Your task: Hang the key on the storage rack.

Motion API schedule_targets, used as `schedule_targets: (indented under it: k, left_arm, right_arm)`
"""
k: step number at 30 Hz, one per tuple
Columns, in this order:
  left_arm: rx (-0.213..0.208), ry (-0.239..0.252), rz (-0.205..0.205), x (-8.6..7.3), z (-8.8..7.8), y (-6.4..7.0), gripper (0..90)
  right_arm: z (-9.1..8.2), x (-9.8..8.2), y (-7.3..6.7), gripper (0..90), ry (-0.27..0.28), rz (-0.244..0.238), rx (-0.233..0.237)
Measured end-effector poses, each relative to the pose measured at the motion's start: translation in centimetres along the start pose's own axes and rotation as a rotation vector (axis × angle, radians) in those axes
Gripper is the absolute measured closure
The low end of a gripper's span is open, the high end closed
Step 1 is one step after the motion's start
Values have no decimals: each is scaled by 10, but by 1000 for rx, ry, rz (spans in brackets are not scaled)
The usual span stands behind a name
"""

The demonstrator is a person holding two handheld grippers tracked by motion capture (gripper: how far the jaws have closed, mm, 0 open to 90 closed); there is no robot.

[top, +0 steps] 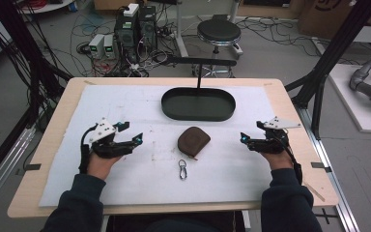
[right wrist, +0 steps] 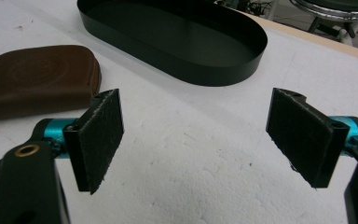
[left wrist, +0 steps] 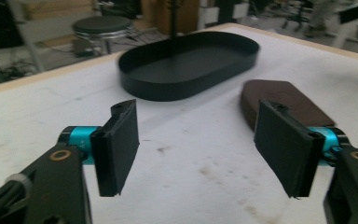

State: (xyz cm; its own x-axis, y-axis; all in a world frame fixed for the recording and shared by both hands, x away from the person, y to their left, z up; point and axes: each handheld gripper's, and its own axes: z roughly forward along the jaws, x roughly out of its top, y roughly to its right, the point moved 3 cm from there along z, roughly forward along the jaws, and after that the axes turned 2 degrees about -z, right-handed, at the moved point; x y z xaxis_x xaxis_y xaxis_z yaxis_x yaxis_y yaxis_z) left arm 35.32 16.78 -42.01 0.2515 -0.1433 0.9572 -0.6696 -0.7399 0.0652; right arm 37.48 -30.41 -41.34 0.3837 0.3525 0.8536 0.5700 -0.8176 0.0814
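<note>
Brown pouch (top: 193, 140): rounded, prob. leather, flat betw. keyring (top: 182, 169) & tray (top: 198, 104).

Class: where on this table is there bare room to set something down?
Free: the white mat left of the black tray, and the patch right of it above the right gripper. Crowded: the centre, with brown pouch and metal clip.

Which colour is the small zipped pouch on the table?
Brown; the pouch shows best in the right gripper view.

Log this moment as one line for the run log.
left claw: open, empty | right claw: open, empty | brown pouch: on table between claws, untouched | metal clip: near pouch | black oval tray: empty
</note>
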Motion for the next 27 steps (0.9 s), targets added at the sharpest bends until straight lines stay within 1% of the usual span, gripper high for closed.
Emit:
schedule_targets:
  k: [1, 2, 5, 9, 12, 13, 14, 17, 18, 21, 23, 25, 26, 27]
  left_arm:
    - [0, 0, 0, 0, 0, 0, 335]
    - [-46, -23, 3, -2, 7, 8, 354]
    - [-113, -71, 14, -6, 19, 22, 406]
    - [-183, -110, 21, -8, 29, 38, 461]
    - [-214, -162, 22, -12, 37, 51, 497]
    - [-214, -162, 22, -12, 37, 51, 506]
    - [-229, -208, 27, -15, 43, 58, 526]
    - [-255, -257, 20, -18, 50, 67, 534]
    - [-264, -267, 11, -19, 53, 70, 536]
    - [-291, -301, 4, -22, 59, 76, 544]
    - [-307, -308, -11, -23, 62, 78, 553]
    - [-314, -310, -14, -23, 62, 79, 566]
    - [-324, -311, -26, -23, 64, 81, 567]
    - [-333, -325, -28, -24, 66, 83, 568]
  right_arm:
    - [0, 0, 0, 191, 0, 0, 0]
    - [2, -1, 1, 191, -12, -1, 2]
    - [4, -2, 1, 191, -17, -4, 1]
    - [6, -2, 2, 191, -23, -5, 3]
    - [5, -2, 2, 191, -22, -9, 3]
    - [5, -2, 2, 191, -22, -9, 3]
    - [5, -2, 1, 192, -21, -7, 3]
    - [4, -2, 1, 191, -20, -10, 2]
    - [4, -2, 1, 191, -18, -12, 4]
    - [4, -2, 0, 191, -16, -21, 17]
    - [4, -2, 0, 191, -16, -25, 17]
    - [5, -2, 0, 191, -19, -23, 19]
    - [5, -2, 0, 192, -18, -25, 15]
    - [5, -2, 0, 191, -19, -22, 16]
